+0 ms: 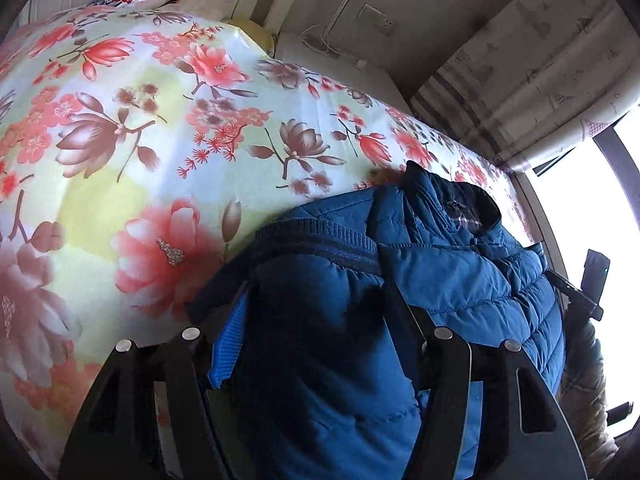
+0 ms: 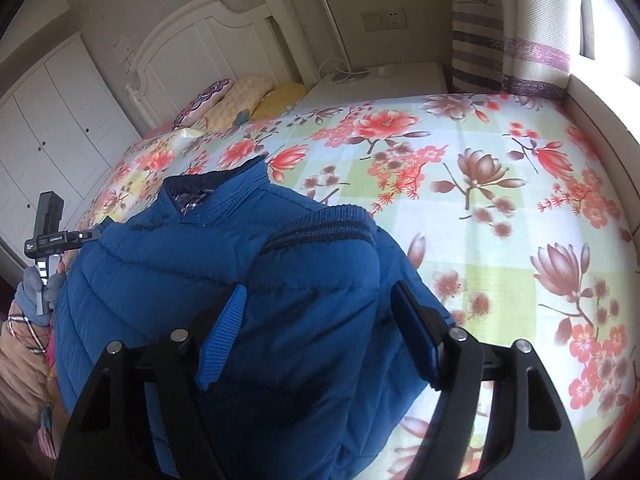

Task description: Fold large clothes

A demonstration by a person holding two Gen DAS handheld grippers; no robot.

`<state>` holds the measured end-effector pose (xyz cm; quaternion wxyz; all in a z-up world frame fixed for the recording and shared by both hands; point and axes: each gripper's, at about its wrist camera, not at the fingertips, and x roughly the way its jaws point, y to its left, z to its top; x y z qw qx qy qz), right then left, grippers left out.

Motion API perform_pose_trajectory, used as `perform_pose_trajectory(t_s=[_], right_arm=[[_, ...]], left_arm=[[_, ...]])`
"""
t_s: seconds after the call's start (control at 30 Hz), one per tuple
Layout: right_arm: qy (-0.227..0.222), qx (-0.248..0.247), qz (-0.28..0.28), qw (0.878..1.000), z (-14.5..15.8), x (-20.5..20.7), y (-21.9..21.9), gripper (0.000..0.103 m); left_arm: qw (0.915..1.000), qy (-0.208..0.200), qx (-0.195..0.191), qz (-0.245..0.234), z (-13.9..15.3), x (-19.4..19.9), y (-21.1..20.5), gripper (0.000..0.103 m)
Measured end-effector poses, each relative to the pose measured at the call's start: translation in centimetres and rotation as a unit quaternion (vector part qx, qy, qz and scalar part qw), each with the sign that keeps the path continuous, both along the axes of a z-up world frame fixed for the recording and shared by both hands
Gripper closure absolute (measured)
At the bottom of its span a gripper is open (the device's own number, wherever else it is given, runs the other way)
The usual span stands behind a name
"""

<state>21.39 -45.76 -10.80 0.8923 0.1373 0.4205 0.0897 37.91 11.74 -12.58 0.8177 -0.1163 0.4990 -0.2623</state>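
Two grippers work over one blue padded jacket that lies bunched on a bed with a flowered sheet. In the left wrist view the jacket fills the lower middle and right of the frame, its dark collar with a checked lining toward the upper right, a ribbed dark hem band running across its top edge. The left gripper comes up from the bottom edge with its jaws standing apart and a thick fold of jacket bulging between them; the left finger's blue pad lies against the fabric, the right finger is sunk into the padding, and whether the pads truly press or only rest there I cannot tell. At the far right edge of this view a black tool and a sleeve show against a bright window.

In the right wrist view the jacket takes the lower left and centre, collar pointing to the upper left. The right gripper also has its jaws wide apart with a mound of jacket between them; both blue pads lie along the fabric, but a firm grip cannot be told. At the left edge a gloved hand holds the other tool. Pillows and a white headboard sit at the upper left, a curtain at the upper right.
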Motion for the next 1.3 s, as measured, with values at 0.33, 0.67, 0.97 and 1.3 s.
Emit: perform_pose_trajectory(t_s=[0.33, 0.67, 0.97, 1.3], right_arm=[[-0.006, 0.011, 0.003, 1.0, -0.2, -0.3, 0.4, 0.04], [-0.146, -0.109, 0.003, 0.983, 8.1, -7.3, 5.3, 0.097], [-0.043, -0.105, -0.071, 0.991, 7.4, 3.3, 3.2, 0.096], [0.018, -0.062, -0.101, 0.993, -0.9, 4.4, 1.3, 0.081]], left_arm=[[0.999, -0.011, 0.038, -0.022, -0.2, 0.9, -1.6, 0.041], [0.9755, -0.216, 0.016, 0.036, 9.6, -8.8, -1.8, 0.087], [0.9831, -0.105, 0.12, 0.09, 6.9, 3.7, -6.5, 0.086], [0.9773, -0.079, 0.131, 0.146, -0.8, 4.9, -5.0, 0.061]])
